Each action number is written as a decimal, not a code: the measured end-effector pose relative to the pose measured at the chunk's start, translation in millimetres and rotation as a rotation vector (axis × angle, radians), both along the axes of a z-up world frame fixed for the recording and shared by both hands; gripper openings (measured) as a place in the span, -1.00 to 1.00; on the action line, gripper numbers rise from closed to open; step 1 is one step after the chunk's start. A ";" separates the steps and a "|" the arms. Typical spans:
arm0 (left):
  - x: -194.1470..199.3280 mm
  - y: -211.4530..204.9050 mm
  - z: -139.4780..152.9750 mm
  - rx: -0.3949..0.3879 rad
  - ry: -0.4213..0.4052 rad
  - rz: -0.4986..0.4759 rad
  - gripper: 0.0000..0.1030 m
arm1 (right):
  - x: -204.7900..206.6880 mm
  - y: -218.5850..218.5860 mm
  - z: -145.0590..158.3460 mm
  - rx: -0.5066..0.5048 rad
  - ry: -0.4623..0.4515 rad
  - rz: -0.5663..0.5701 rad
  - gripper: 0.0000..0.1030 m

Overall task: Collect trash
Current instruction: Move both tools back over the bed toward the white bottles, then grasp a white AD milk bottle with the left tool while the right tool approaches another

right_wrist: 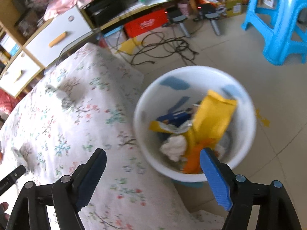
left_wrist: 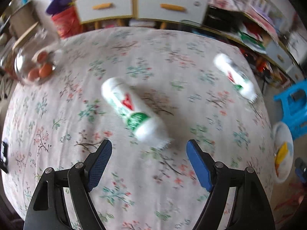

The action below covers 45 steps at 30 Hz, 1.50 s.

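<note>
Along the far left edge of the floral cloth-covered table [left_wrist: 57,134]: clear glass bowl of orange-red fruit [left_wrist: 36,65], not trash.

Mid-table: white cylindrical wrapper with red and green print [left_wrist: 132,111], lying flat, long axis running from far left to near right. It sits just ahead of the left gripper [left_wrist: 148,147], its near end between the spread blue pads and slightly nearer the right one; the jaws stand wide, holding nothing. Judgement: this hand is nearer, and the jaws would need turning to close across the tube, not along it.

Toward the far right edge: second white printed wrapper [left_wrist: 235,75], same slant, well apart from the first.

Off the right edge, on the tiled floor [right_wrist: 268,134]: white round plastic bin [right_wrist: 247,134] holding a yellow packet [right_wrist: 213,118], blue carton and crumpled white paper. Right gripper [right_wrist: 152,154] hangs over the table edge beside it, jaws apart and empty.

Room: white-drawered shelving [left_wrist: 107,5] behind; blue plastic stool [right_wrist: 276,23] and cables on the floor.
</note>
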<state>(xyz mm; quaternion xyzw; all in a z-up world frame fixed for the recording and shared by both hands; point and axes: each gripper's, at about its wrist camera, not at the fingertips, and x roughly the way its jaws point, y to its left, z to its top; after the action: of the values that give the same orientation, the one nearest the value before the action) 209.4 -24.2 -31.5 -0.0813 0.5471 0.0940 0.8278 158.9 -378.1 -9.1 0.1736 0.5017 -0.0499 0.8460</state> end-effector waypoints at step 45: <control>17.4 66.6 -31.0 -0.068 -0.097 -0.229 -0.17 | 148.7 170.9 -61.3 -0.211 -0.074 0.333 0.53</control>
<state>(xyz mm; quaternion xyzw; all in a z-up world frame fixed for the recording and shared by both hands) 226.8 42.4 -62.5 -0.0506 0.5150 -0.0239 0.8553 307.6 -207.1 -70.4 0.0003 0.4842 0.0448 0.8738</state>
